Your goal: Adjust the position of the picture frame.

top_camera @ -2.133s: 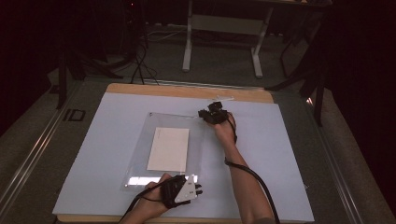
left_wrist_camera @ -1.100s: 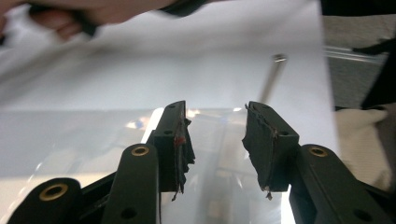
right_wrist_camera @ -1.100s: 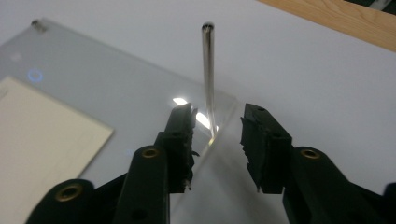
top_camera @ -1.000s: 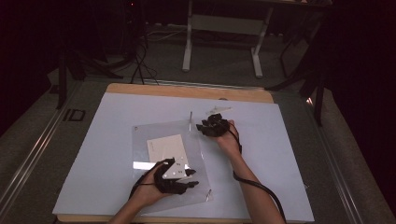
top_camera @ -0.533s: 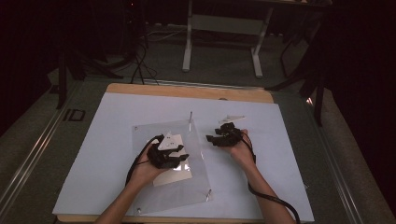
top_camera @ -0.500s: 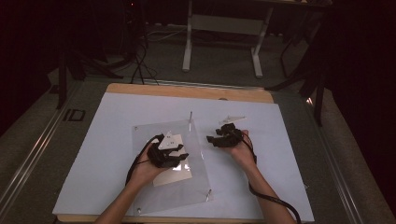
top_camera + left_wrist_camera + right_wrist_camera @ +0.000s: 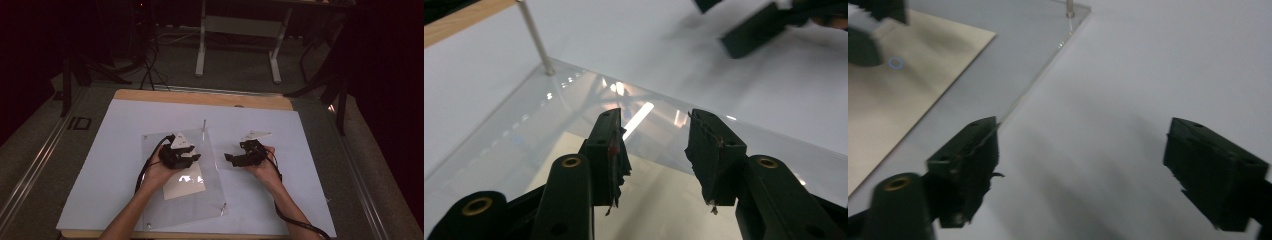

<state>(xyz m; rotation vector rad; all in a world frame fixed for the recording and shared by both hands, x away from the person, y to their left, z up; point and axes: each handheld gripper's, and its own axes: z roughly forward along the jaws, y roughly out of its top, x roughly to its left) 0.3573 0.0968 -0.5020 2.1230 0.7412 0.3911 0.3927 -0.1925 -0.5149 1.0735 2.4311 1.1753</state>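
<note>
High view: right tool [image 7: 231, 159] just beside clear sheet [image 7: 165, 210] edge, apart.

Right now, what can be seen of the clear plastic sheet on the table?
The clear rectangular plastic sheet looks glossy and rigid, catching bright reflections. It lies skewed on the white table cover, with thin metal posts at its corners, one standing up at the far corner. A cream paper sheet shows within its outline; above or beneath cannot be told. The left tool hovers over it with jaws open, nothing between them.
</note>
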